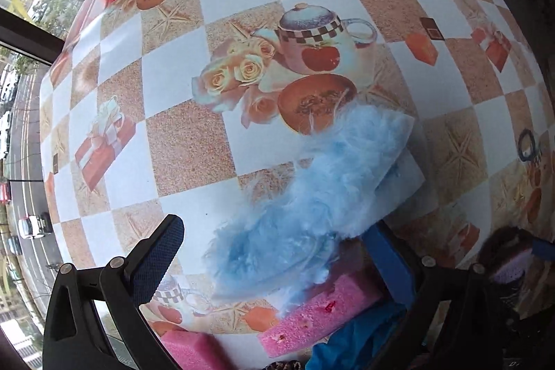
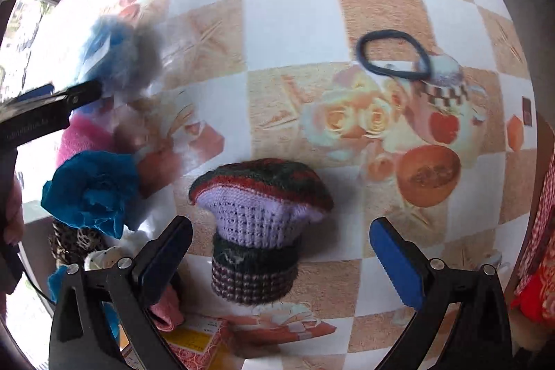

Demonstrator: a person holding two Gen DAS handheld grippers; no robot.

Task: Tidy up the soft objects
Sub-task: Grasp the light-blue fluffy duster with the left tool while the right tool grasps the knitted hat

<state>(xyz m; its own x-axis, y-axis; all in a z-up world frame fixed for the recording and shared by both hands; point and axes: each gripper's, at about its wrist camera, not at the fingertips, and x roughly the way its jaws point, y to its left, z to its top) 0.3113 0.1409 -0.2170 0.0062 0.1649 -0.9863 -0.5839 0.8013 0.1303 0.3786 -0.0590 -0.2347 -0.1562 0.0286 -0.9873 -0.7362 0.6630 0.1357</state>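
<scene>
While the left tool gapes wide around blue fluff, no writing reads clearly. Right tool, wide too, flanks a knitted hat on the desk.

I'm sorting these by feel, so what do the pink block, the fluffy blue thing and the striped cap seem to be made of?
Pink block: likely open-cell foam sponge, matte, pitted and torn surface. Fluffy blue thing: feathers or faux fur, wispy strands; cannot tell which. Striped cap: knitted yarn, probably wool or acrylic, visible stitches, fuzzy.
</scene>
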